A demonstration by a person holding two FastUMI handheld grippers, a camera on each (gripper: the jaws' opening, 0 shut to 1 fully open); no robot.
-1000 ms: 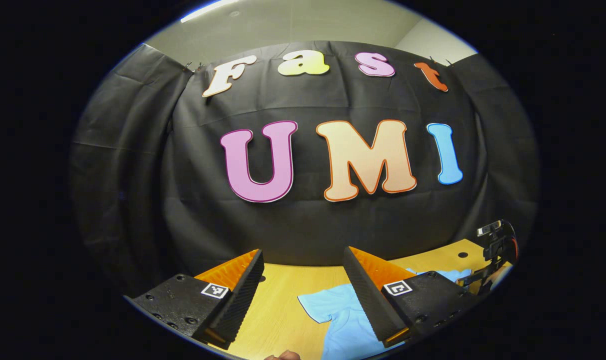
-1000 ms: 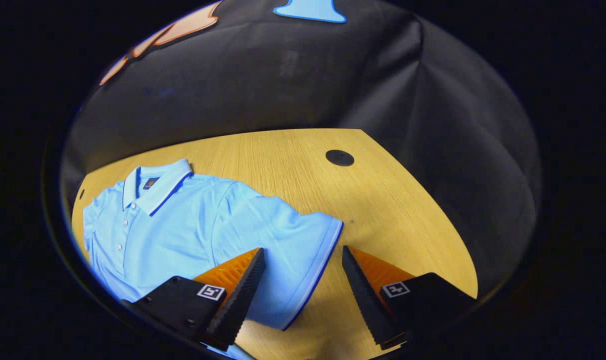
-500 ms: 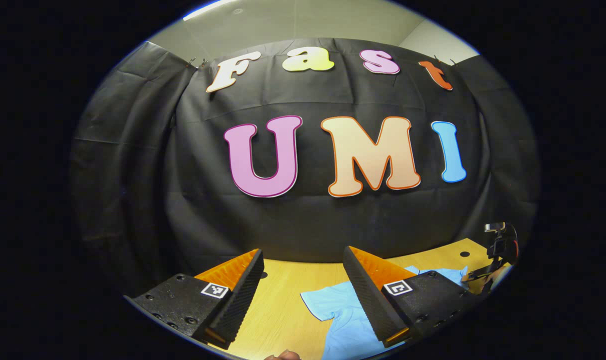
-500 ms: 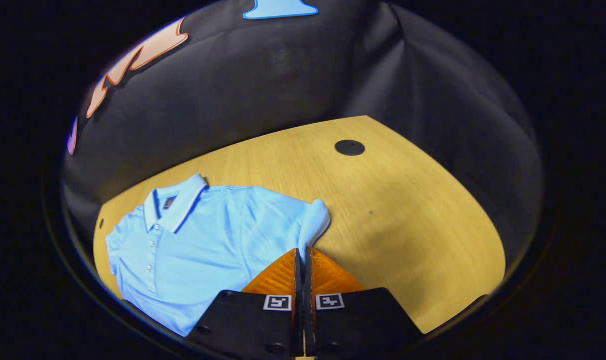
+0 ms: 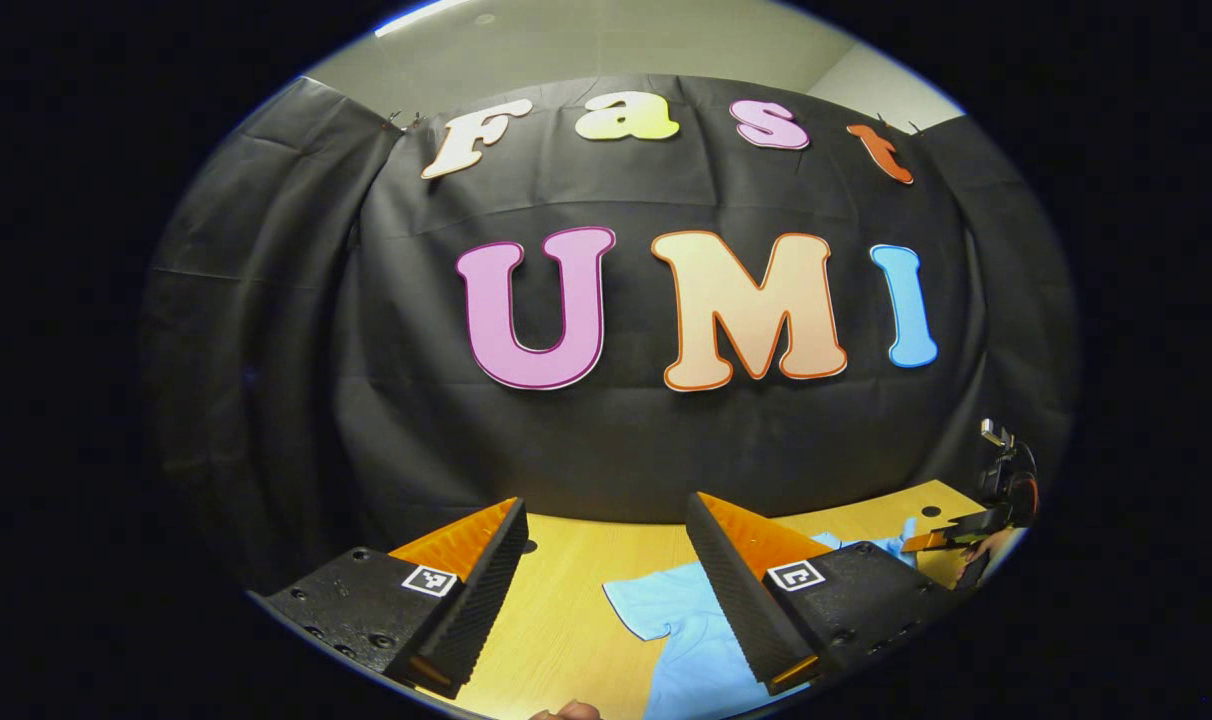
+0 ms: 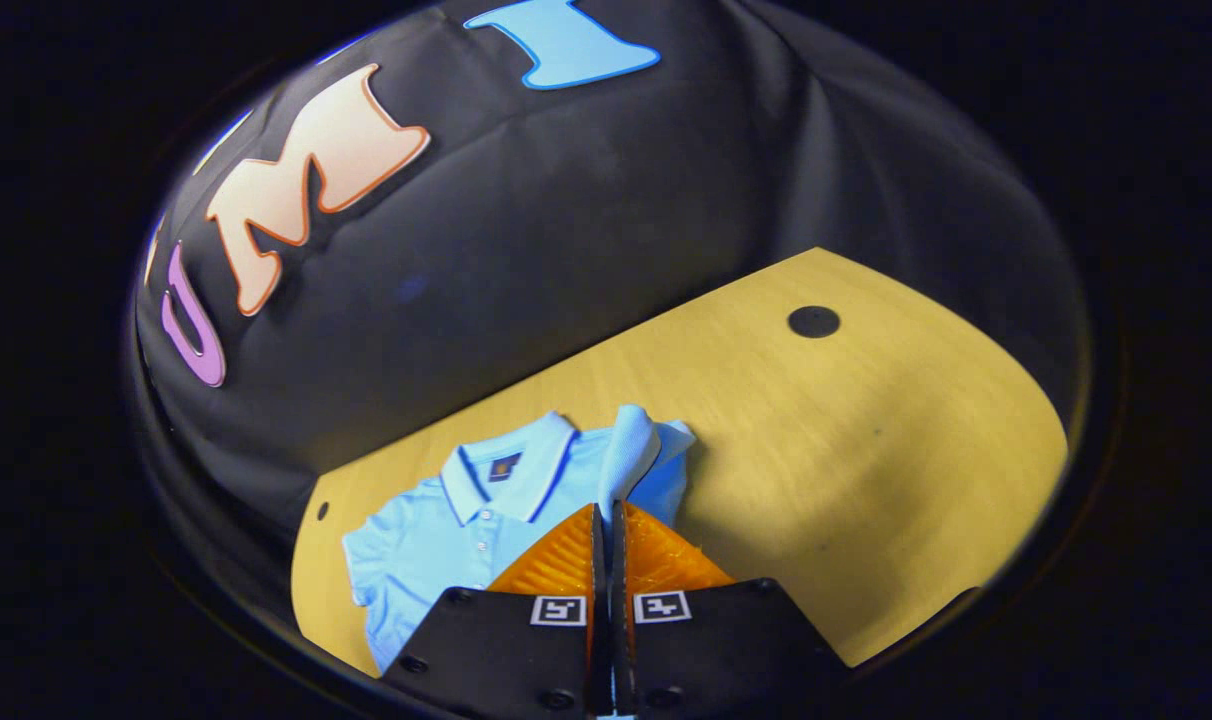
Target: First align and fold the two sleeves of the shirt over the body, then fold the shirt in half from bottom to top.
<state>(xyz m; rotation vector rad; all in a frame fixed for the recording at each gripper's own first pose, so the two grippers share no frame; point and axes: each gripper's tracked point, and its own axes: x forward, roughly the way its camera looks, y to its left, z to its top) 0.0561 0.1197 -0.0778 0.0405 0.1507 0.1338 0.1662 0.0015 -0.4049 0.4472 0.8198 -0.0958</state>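
Note:
A light blue polo shirt lies face up on the wooden table, collar toward the booth wall. My right gripper is shut on the shirt's right-hand sleeve, which stands lifted and bunched above the fingertips, over the shoulder area. In the left gripper view my left gripper hangs open above the table's near part, nothing between its fingers. The shirt's other sleeve lies flat just right of the gap. The right gripper shows far off at the right edge, with blue cloth in it.
A round black cap sits in the table's far right part, and a small dark hole near the left edge. The black cloth wall stands close behind the table. A fingertip shows at the bottom of the left gripper view.
My right gripper has shut on the sleeve's hem, then lifted it and carried it left over the shirt's body. The left gripper has barely moved and stays open.

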